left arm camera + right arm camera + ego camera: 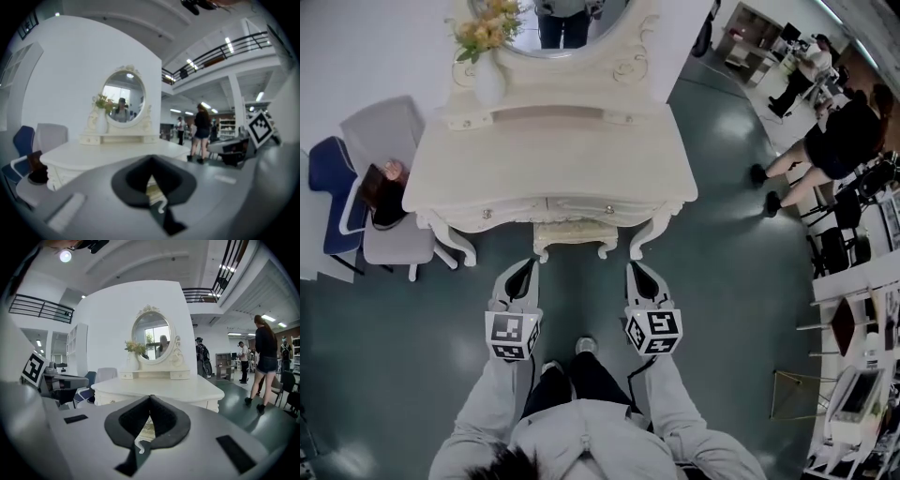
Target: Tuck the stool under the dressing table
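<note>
Head view: a person in a grey top (pixel 581 436) is holding two grippers side by side, near a cream carved wooden dressing table (pixel 553 164).
Vase: one white ceramic vase (pixel 487 82) is standing at the table's far left, holding yellow flowers (pixel 487 28).
Stool: one cream carved stool (pixel 575 234) is sitting under the table between its front legs, only its near edge showing.
Left gripper (pixel 521 272): its jaws are pressing together, gripping nothing, apart from the stool.
Right gripper (pixel 639 274): its jaws are likewise meeting on nothing.
Counts: one oval mirror (pixel 151 341) is rising behind the table; two chairs, a grey fabric chair (pixel 394 242) and a blue chair (pixel 333 187), are standing to the left.
Chair load: a dark brown thing (pixel 380 192), unidentifiable, is lying on the grey chair.
Floor: a glossy dark grey-green floor (pixel 722 281) is reflecting light.
Room: a black balcony railing (pixel 225 47) is running overhead; two people (pixel 839 141) are standing far right.
</note>
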Motion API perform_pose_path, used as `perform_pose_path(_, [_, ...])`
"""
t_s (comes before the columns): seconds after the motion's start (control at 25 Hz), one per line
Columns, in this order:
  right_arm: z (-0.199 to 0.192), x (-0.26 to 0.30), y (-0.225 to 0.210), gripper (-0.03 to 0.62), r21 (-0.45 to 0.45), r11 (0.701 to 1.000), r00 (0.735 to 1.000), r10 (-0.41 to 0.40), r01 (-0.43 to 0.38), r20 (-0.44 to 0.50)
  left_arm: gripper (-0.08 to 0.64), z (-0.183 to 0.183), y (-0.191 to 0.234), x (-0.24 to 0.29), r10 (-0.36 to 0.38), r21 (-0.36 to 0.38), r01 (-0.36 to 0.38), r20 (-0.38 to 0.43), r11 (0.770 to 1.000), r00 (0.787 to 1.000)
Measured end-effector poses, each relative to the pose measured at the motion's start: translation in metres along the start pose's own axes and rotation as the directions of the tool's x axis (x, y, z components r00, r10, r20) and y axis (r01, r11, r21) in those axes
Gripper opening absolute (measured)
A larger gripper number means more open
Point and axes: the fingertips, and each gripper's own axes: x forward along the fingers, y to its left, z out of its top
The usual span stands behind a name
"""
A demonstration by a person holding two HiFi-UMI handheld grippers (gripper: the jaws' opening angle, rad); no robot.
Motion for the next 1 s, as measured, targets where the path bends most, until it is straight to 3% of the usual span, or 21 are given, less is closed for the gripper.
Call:
perform_pose_path(0.36, [0.044,-0.032,0.024,0.002,-0.067,0.998,0.997,0.008,-0.004,0.072,0.008,0.051,-0.011,-0.032,-0.029,0.059,0.024,0.081,0.998,0.996])
perform_pose_path(1.0, [0.093,-0.079,0.036,0.002,-0.072,0.995,0.981,-0.048,0.063,0.19,0.008,0.1,-0.01,-0.073,-0.008,0.051,-0.003,0.199,0.999,0.98])
